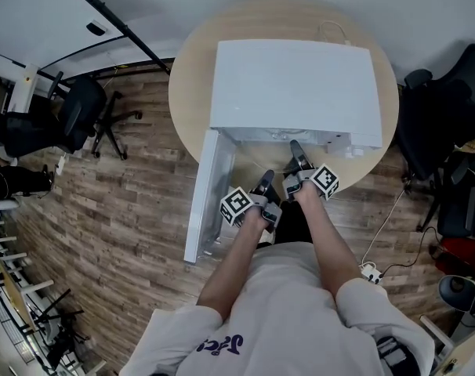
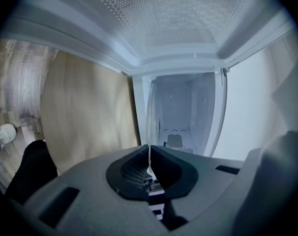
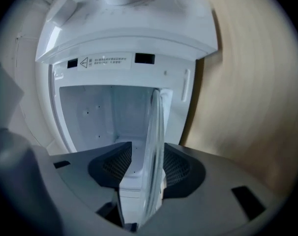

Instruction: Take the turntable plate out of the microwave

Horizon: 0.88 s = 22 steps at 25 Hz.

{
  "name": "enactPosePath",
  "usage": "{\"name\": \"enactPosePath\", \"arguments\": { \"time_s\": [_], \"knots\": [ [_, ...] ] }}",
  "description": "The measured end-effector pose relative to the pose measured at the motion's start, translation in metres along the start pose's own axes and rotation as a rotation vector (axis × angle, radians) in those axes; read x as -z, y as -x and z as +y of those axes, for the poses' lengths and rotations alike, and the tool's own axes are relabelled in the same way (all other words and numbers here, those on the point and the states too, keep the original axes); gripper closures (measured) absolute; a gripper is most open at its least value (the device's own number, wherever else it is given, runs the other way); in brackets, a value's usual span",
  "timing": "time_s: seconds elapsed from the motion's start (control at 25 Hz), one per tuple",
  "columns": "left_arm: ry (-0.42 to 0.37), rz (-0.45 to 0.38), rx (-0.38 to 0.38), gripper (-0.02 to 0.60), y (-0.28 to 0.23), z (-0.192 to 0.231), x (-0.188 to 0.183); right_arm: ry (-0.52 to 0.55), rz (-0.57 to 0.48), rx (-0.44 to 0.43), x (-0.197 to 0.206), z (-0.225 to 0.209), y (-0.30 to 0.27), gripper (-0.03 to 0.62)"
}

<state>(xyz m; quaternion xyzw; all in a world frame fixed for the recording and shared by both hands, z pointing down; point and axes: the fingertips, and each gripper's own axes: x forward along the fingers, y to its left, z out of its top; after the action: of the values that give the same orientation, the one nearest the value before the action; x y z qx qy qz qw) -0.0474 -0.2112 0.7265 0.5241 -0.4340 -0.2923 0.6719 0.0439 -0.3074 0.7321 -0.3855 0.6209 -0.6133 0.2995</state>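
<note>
Here the left gripper [image 2: 149, 154] jaws clench the turntable plate [image 3: 156, 127] edge-on, probably to clear the microwave [image 1: 292, 84]; the right gripper [image 3: 146, 156] jaws stand released around it.

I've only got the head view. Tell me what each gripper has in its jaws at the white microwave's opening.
Observer: The left gripper has its jaws shut on the thin edge of the clear glass turntable plate.
Operator: Now the right one.
Observer: The right gripper has its jaws apart; the plate's edge runs between them, unclamped.
Operator: Report any markings by the cavity.
Observer: A white warning label with a triangle sits on the white microwave, on its frame beside the cavity opening.
</note>
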Motion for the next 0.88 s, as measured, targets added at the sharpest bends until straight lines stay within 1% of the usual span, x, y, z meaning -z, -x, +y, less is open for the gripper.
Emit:
{"name": "enactPosePath", "arguments": {
  "time_s": [0.04,0.24,0.28,0.4,0.56,0.64,0.72,0.76,0.8,0.88],
  "knots": [
    [0.0,0.007,-0.003,0.561,0.002,0.002,0.004,-0.013,-0.012,-0.005,-0.002,-0.003,0.001,0.405],
    [-0.002,0.025,-0.005,0.562,0.014,0.007,0.009,-0.076,-0.035,-0.005,0.005,-0.007,-0.001,0.532],
    [-0.007,0.029,-0.005,0.562,0.015,0.008,0.01,-0.09,-0.034,0.006,0.007,-0.009,0.0,0.542],
    [-0.022,0.036,-0.005,0.561,0.02,0.009,0.011,-0.095,-0.028,0.049,0.01,-0.014,0.005,0.559],
    [-0.063,0.058,0.005,0.561,0.024,0.006,0.014,-0.121,-0.037,0.075,0.012,-0.013,0.013,0.56],
    [-0.088,0.079,0.018,0.56,0.028,0.003,0.018,-0.128,-0.037,0.06,0.013,-0.011,0.018,0.56],
    [-0.122,0.101,0.032,0.56,0.032,0.0,0.023,-0.112,-0.031,0.044,0.013,-0.005,0.023,0.56],
    [-0.143,0.107,0.044,0.557,0.034,-0.003,0.024,-0.1,-0.025,0.049,0.014,-0.002,0.026,0.56],
    [-0.158,0.109,0.061,0.536,0.035,-0.007,0.024,-0.09,-0.017,0.056,0.016,0.002,0.029,0.56],
    [-0.155,0.102,0.106,0.425,0.039,-0.015,0.022,-0.076,0.001,0.052,0.021,0.012,0.035,0.56]
  ]
}}
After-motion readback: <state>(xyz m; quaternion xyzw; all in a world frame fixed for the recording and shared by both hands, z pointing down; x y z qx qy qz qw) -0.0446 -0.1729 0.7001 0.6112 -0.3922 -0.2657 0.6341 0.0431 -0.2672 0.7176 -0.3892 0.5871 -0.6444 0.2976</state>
